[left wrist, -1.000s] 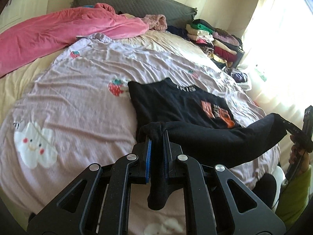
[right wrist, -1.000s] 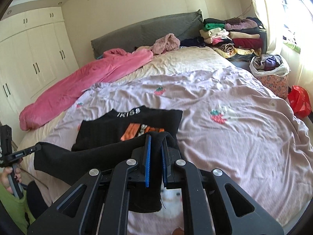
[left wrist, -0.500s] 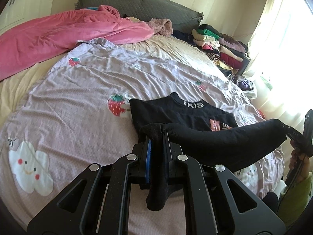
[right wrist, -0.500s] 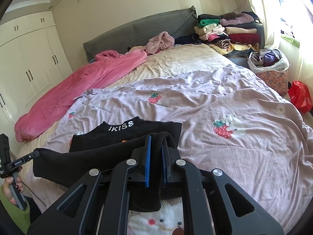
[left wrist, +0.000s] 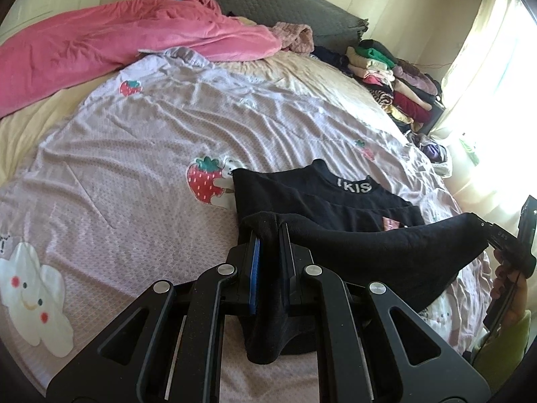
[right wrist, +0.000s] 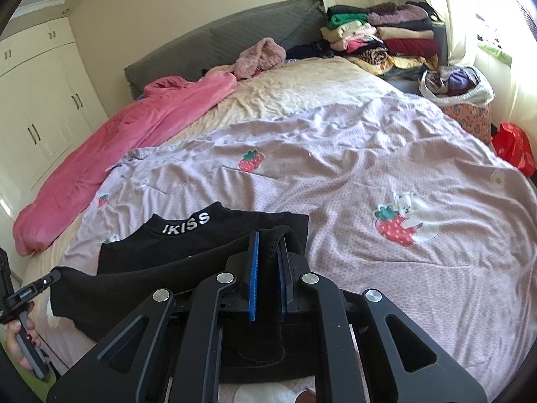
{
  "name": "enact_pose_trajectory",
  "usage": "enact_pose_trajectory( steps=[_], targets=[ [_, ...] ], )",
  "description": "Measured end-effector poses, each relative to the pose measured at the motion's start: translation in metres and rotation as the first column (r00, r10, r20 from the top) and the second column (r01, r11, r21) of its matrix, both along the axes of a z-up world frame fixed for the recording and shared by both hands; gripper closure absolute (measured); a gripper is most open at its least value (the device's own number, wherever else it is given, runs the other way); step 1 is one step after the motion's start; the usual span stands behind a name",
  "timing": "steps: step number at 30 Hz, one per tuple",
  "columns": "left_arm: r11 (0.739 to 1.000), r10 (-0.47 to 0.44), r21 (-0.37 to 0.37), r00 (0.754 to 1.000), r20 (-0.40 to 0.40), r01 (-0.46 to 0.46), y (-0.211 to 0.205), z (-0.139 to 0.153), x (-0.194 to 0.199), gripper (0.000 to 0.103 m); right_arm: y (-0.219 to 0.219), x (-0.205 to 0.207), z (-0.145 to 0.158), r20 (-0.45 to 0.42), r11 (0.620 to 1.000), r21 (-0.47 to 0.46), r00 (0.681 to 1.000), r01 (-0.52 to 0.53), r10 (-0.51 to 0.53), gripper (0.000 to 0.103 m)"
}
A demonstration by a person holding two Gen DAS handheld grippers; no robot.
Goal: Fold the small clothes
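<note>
A black top [left wrist: 312,198] [right wrist: 204,238] with white letters on its collar lies on the lilac strawberry-print bedspread [left wrist: 134,168] [right wrist: 386,154]. Its near hem is lifted and stretched between both grippers, folded over the chest so only a sliver of the orange print shows. My left gripper [left wrist: 268,235] is shut on one hem corner, black cloth hanging between the blue pads. My right gripper [right wrist: 267,240] is shut on the other corner. Each view shows the other gripper at its edge, held in a hand: the right one [left wrist: 503,238], the left one [right wrist: 33,288].
A pink blanket [left wrist: 117,43] [right wrist: 110,144] lies along the bed's far side by the grey headboard [right wrist: 228,37]. Stacked folded clothes [left wrist: 396,80] [right wrist: 379,40] sit at the head corner. A bag of clothes [right wrist: 459,84] and a red bag [right wrist: 513,144] stand beside the bed. White wardrobe doors [right wrist: 40,100] stand at the left.
Both grippers have carried the lifted hem forward toward the collar; the orange print, plainly visible before, is now almost covered by the folded-over cloth.
</note>
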State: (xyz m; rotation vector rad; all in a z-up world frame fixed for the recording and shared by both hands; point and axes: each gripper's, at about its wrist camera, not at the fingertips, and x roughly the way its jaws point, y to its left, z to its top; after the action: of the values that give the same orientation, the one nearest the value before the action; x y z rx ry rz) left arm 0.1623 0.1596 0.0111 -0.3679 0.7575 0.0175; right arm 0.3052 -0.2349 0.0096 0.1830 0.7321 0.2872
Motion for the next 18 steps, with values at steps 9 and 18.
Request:
enact_pose_trajectory(
  steps=[9,18],
  targets=[
    [0.999,0.030,0.018,0.999,-0.030,-0.030,0.001,-0.018,0.014,0.096,-0.002,0.015,-0.037,-0.054,1.000,0.008,0.998,0.018,-0.017,0.092],
    [0.999,0.039,0.009,0.999,0.030,-0.039,-0.004,-0.006,-0.003,0.072,-0.018,0.000,-0.034,-0.040,0.997,0.064,0.998,0.044,-0.041,0.059]
  ],
)
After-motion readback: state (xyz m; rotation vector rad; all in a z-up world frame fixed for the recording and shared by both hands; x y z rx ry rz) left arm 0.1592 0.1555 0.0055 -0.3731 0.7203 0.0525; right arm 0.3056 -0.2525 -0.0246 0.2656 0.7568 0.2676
